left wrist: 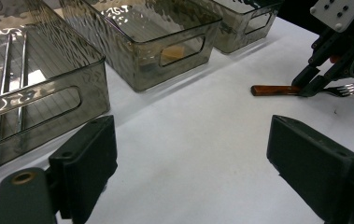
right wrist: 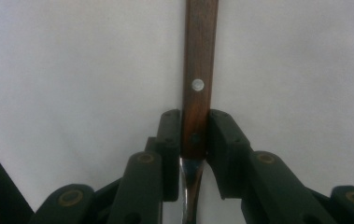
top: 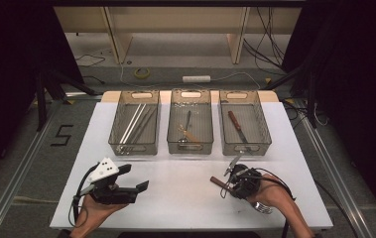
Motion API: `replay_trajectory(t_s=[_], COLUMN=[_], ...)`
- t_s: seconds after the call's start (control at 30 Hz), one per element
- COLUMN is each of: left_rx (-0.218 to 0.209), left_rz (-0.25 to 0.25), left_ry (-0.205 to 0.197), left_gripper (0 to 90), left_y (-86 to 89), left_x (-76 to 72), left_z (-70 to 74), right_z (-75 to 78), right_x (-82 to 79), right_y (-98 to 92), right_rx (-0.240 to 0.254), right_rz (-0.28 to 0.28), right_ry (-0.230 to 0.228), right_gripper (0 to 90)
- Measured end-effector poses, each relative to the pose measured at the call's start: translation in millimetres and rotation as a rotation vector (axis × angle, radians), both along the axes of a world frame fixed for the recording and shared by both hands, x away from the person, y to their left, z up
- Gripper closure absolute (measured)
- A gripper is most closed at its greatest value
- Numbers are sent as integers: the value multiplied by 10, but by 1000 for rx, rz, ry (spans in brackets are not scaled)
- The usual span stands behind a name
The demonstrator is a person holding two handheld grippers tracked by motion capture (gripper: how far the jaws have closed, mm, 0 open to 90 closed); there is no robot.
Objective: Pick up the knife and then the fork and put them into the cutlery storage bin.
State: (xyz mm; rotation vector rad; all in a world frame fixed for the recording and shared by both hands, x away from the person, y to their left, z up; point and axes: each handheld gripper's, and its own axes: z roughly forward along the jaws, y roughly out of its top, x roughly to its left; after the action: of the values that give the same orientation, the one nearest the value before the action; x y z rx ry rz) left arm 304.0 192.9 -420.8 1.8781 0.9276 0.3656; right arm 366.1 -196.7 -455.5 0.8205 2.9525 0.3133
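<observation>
White and flat, the counter [top: 185, 198] sits in a dark room, and a fork [right wrist: 198, 93] with a brown wooden handle lies on it near the front right side. Its shiny prongs point toward the person (you can see them past the jaws in the left gripper view). The right hand-held gripper [right wrist: 194, 135] points down at the fork, and its two black jaws press on both sides of the wooden handle, close to where the metal starts. So it is grasping the fork. The fork lies flat on the counter.

Over on the front left side, the left hand-held gripper [top: 131, 179] rests in the person's hand. Its jaws stand wide apart with nothing between them.

Behind both, three clear bins stand in a row. The left bin [top: 135, 148] holds long thin sticks. The middle bin [top: 190, 148] holds a spoon [top: 187, 126]. The right bin [top: 245, 147] holds a knife [top: 237, 126] with a brown handle.
</observation>
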Motion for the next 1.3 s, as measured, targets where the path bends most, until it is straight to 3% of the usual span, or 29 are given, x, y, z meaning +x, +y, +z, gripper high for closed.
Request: replay_trajectory(t_s=[0.5,0.73,1.0,1.3], left_rx=[6,5,5,5], left_rz=[-2,-2,-1,-1], left_ry=[-3,-3,-3,-3], left_gripper=[156,156,156,156], left_y=[-6,-5,-4,-4], left_x=[3,5,3,2], left_z=[-3,-1,-1,-1], right_z=[2,37,150,206], right_x=[-18,-49,-39,-7], right_y=[52,74,4,-71], right_rx=[-31,-58,-8,64], right_rz=[6,78,71,28], right_ry=[-18,-44,-83,-86], right_gripper=[773,776,778,779])
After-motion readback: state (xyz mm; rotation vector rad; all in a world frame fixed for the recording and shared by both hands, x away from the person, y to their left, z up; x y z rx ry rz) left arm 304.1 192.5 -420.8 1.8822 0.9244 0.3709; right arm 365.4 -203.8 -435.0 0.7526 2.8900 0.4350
